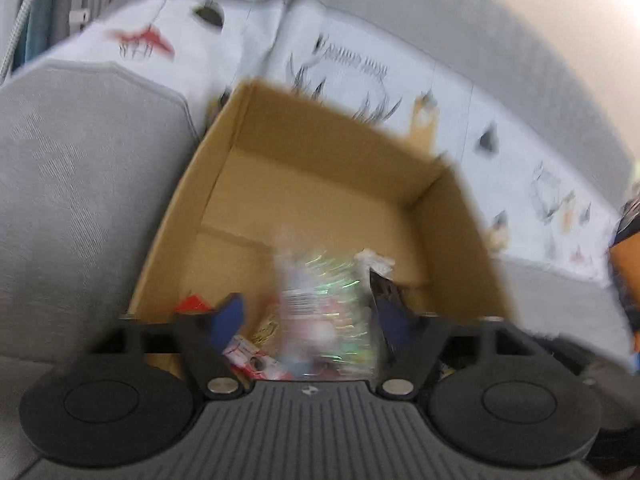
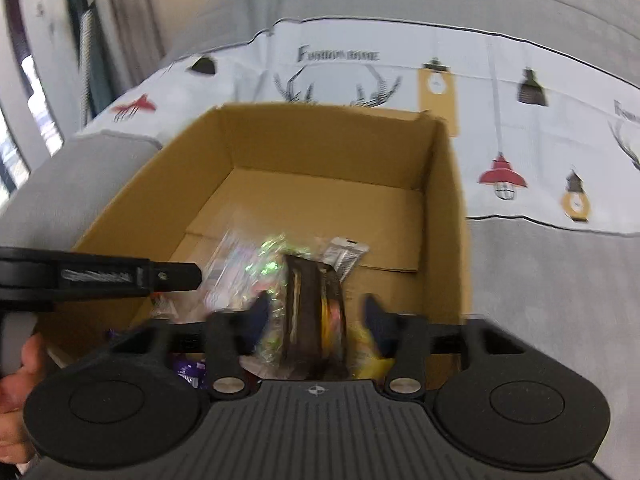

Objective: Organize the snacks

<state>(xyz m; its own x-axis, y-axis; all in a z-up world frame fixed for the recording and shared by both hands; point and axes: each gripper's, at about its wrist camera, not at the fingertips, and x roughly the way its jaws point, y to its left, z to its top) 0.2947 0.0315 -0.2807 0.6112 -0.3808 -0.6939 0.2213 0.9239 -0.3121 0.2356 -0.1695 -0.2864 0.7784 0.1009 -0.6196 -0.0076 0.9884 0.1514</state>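
Both jaws stand apart over the cardboard box (image 2: 132,200); the left hand-held gripper (image 1: 308,316) frames a shiny packet (image 1: 328,304), the right hand-held gripper (image 2: 316,316) a dark packet (image 2: 312,312), gripping neither; the packets may tumble onto snacks just below and land untidily.

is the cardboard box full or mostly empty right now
Mostly empty. The cardboard box holds a few snack packets bunched at its near end; the far part of its floor is bare.

A grey sofa (image 2: 540,280) bears a lamp-printed white cloth (image 2: 520,128)
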